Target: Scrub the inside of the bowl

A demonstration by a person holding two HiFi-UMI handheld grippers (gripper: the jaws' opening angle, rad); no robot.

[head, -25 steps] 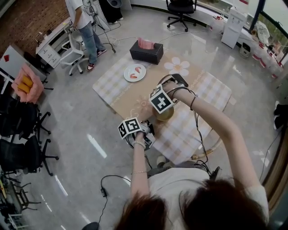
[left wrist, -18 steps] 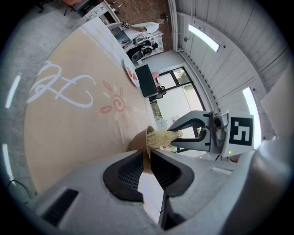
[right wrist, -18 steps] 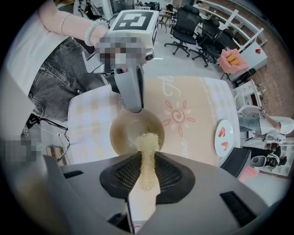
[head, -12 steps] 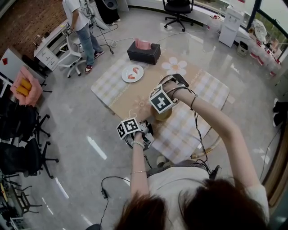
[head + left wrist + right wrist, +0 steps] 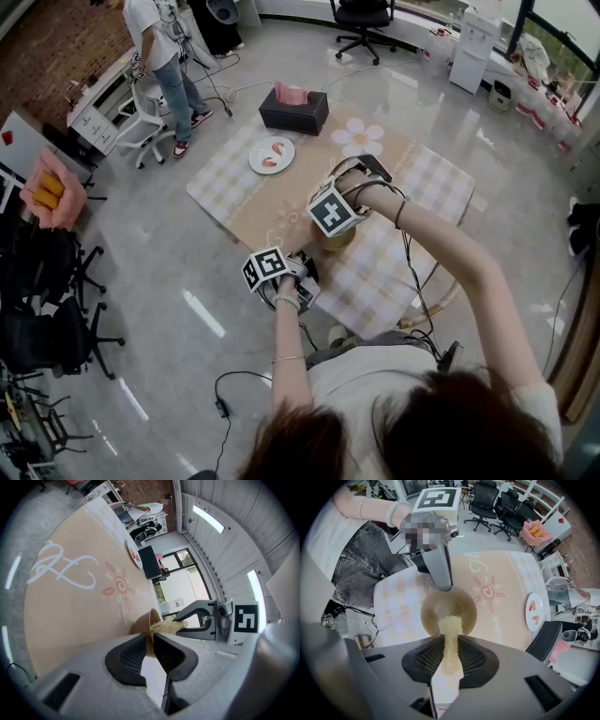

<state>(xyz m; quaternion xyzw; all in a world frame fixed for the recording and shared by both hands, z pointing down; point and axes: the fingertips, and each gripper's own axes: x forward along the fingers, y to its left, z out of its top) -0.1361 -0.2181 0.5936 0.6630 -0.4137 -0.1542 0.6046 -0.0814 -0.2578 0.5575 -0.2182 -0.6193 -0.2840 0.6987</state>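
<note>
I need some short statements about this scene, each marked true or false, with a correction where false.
1. The left gripper is shut on the brown bowl's rim. True.
2. The right gripper is empty. False: it is shut on a yellowish scrub pad reaching into the bowl.
3. The white plate lies inside the bowl. False: it lies apart on the table, near the dark tissue box.
4. A person stands beyond the table. True.

We see the left gripper (image 5: 151, 641), its fingers (image 5: 125, 659) pinched on the brown bowl (image 5: 143, 624) rim. The right gripper (image 5: 183, 623) holds a yellow scrubber (image 5: 166, 626) in the bowl.
</note>
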